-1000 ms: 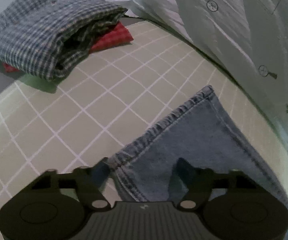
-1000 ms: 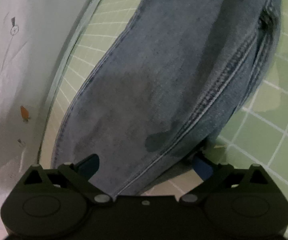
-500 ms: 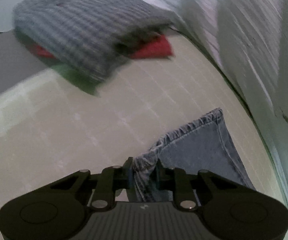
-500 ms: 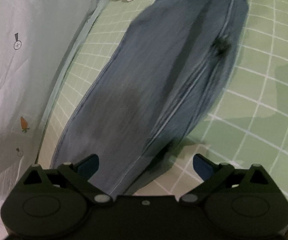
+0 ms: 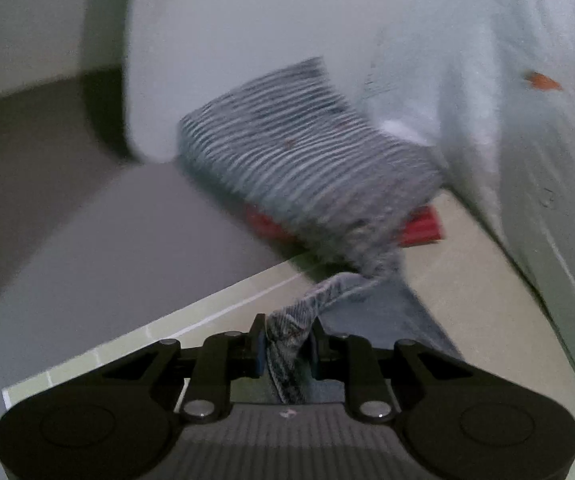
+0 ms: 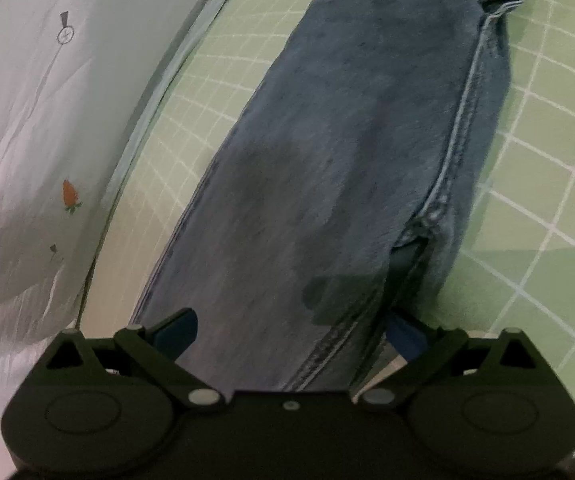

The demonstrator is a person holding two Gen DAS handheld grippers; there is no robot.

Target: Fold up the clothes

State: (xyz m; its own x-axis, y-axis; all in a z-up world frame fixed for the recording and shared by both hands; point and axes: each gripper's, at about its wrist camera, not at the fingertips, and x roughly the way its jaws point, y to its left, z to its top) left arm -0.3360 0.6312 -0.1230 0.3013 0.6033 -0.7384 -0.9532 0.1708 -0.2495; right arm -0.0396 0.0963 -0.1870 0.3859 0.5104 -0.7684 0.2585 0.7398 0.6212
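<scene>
My left gripper is clamped on the hem of the jeans, which lie along the checked mat; right gripper gapes empty above them. Advisable: carry hem squarely over the waistband, edges aligned

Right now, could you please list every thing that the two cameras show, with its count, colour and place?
jeans: one, blue, stretched along the green checked mat; hem pinched and raised.
checked shirt: one, grey-white, folded, at the mat's far end.
red cloth: one, under the checked shirt.
sheet: one, pale, small carrot prints, beside the mat.
left gripper: black, shut on the hem.
right gripper: black, jaws wide, over the jeans.
</scene>
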